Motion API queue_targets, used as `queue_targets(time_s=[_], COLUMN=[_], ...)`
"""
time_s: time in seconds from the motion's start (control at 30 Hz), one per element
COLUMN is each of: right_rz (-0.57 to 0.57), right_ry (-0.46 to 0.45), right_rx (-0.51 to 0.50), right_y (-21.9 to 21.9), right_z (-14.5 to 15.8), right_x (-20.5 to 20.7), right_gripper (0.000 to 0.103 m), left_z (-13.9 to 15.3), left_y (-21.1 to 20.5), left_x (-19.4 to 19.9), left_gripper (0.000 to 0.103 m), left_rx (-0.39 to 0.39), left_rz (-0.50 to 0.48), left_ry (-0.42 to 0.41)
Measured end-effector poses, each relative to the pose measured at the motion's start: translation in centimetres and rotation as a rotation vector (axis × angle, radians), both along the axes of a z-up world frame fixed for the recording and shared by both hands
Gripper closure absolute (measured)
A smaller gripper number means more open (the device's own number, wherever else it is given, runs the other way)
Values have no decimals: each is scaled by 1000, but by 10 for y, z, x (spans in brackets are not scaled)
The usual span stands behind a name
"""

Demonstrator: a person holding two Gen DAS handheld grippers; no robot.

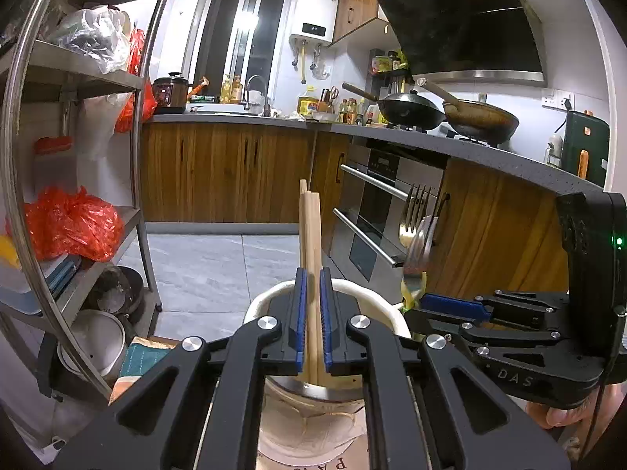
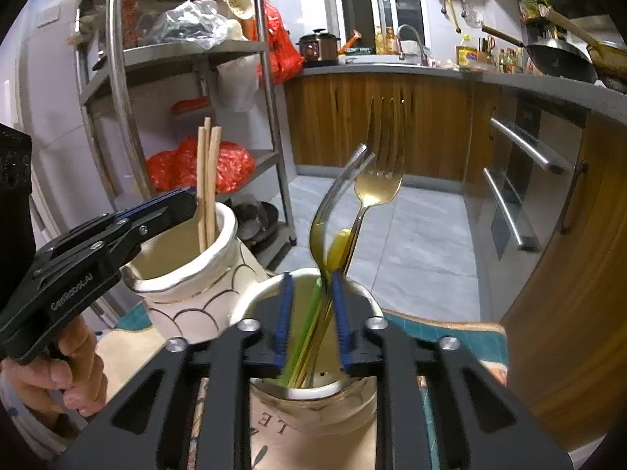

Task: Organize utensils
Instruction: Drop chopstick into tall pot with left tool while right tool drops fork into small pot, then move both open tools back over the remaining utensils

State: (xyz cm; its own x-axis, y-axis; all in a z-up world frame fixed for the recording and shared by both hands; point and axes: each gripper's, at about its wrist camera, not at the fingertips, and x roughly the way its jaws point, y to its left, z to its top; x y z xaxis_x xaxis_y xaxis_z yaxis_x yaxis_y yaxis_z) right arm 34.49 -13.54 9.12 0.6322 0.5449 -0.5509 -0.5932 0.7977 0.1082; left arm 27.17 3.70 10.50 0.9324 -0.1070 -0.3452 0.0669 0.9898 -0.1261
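- Chopsticks [image 1: 309,231] upright in the left cream jar [image 2: 184,293], bundled, thin ends down inside
- Left gripper [image 1: 312,278] pressed together on the chopsticks just above the jar's rim, probably to keep the bundle vertical until seated
- Right gripper [image 2: 312,278] spread over the right white holder [image 2: 364,297], pinching nothing, with a green straw [image 2: 303,333] and the fork handles loose between the pads, leaning toward the right one
- Gold fork [image 2: 378,190] and silver fork [image 1: 421,246] tines up, handles down in the holder, kept apart from the chopsticks, seemingly one kind per container
- Both containers near, side by side on a table edge with a teal mat [image 2: 415,329], kitchen counter far behind
- Readable: "GenRobot.AI" on the left gripper's body, "DAS" on the right gripper's body
- Partly readable: "LE" upside down below the holder and "PA" below the jar, both cut off; cannot tell whether printed on the containers or on the surface beneath
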Motion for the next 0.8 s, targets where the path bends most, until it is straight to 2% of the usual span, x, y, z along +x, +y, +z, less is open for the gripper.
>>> queue_targets(time_s=[0.1, 0.6, 0.8], right_rz=[1, -30, -36], right_ry=[-5, -16, -8], right_rx=[12, 43, 12], right_y=[-2, -28, -39], right_z=[3, 9, 1], right_x=[-3, -21, -39], right_gripper=[79, 79, 79], left_z=[2, 10, 8], left_y=[0, 14, 22], left_x=[-5, -31, -48], left_gripper=[80, 75, 75], left_rx=[7, -20, -44], left_rz=[5, -6, 2], left_ry=[-11, -17, -2])
